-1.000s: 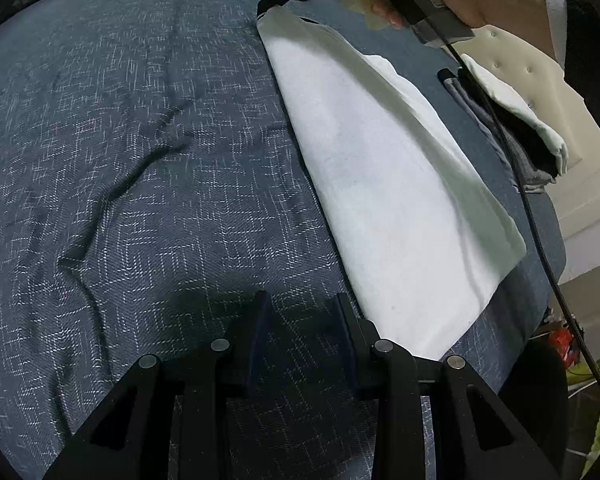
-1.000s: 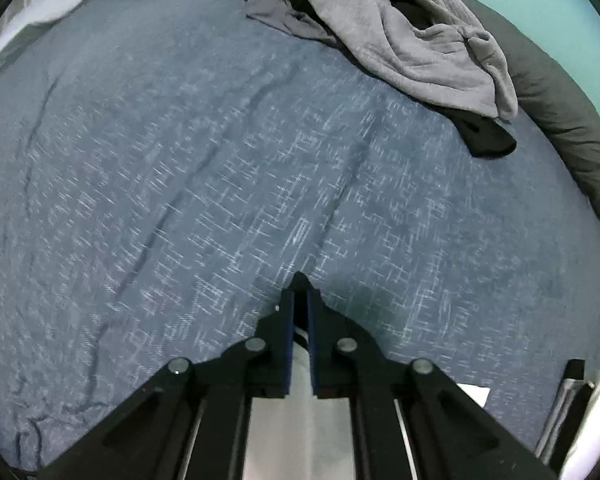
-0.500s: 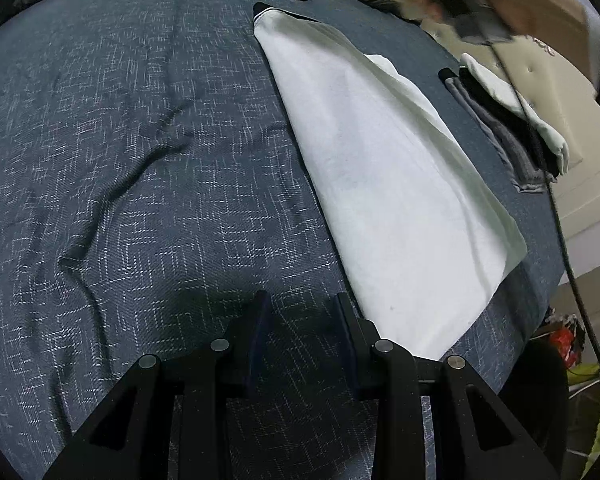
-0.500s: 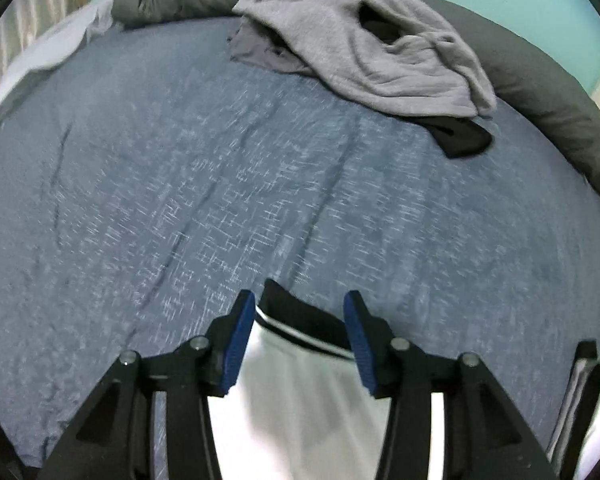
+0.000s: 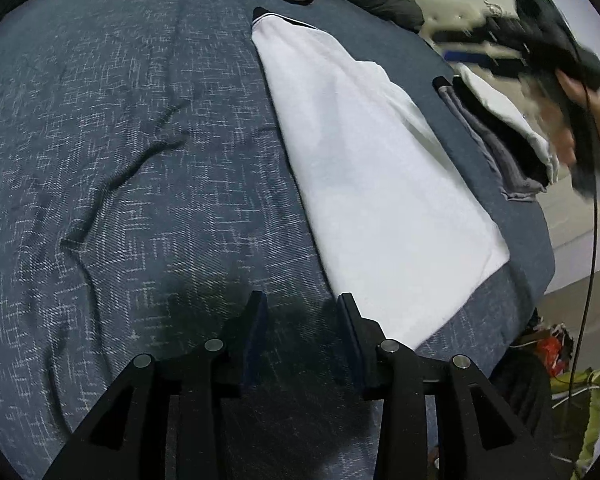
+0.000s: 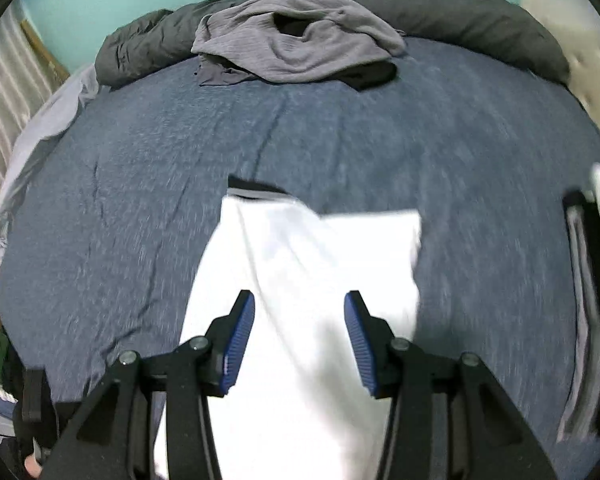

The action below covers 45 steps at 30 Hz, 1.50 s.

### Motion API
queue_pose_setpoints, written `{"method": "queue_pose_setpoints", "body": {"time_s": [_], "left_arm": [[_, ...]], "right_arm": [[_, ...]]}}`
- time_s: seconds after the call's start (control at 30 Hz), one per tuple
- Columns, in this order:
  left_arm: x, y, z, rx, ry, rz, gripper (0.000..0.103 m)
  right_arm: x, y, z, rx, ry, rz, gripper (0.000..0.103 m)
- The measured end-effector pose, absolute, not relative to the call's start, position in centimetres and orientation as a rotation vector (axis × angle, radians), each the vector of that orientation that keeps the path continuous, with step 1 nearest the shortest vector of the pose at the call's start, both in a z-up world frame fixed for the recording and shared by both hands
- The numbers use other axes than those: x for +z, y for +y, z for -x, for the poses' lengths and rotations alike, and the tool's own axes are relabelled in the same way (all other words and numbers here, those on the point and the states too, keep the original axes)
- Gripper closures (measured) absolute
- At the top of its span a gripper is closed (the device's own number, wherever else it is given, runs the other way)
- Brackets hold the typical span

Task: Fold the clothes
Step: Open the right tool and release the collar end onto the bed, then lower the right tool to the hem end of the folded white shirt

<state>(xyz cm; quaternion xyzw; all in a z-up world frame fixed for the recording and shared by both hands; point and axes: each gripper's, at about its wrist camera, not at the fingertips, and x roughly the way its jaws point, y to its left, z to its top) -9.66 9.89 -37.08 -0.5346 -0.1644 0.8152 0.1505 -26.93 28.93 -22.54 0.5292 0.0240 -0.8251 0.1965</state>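
Right claw (image 6: 299,320) just opened, empty, above the laid-out white shirt (image 6: 300,280); left claw (image 5: 302,320) released beside its hem, likely awaiting the next fold.

A matt, woven blue bedspread (image 5: 140,160) flecked with pale threads lies creased beneath a smooth white cloth garment (image 5: 372,168). Behind, a soft grey knit garment (image 6: 296,52) rests crumpled. Ribbed blue pads (image 6: 240,336) line matt black plastic fingers.
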Motion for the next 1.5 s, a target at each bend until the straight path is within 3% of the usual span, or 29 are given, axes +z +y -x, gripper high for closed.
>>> {"method": "queue_pose_setpoints", "body": {"time_s": [0.3,0.63,1.27,1.43,1.5], "left_arm": [[-37.1,11.1,9.6,2.295,-0.524,1.539,0.062],[-37.7,12.1,10.1,2.270,-0.552,1.554,0.061],[-37.8,12.7,10.6,2.312,-0.449,1.543,0.061],[-37.9,12.7,10.8,2.311,-0.442,1.545,0.061],[-37.9,12.8,10.8,2.311,-0.437,1.545,0.061]], "right_arm": [[-25.6,36.9,18.2,-2.292,-0.134,-1.580,0.055],[-29.1,42.4,14.7,-2.319,-0.357,-1.628,0.054],[-30.0,37.4,30.8,-2.428,-0.125,-1.501,0.056],[-31.7,36.3,33.1,-2.392,-0.079,-1.545,0.066],[-32.2,36.1,33.4,-2.373,-0.077,-1.552,0.079]]}}
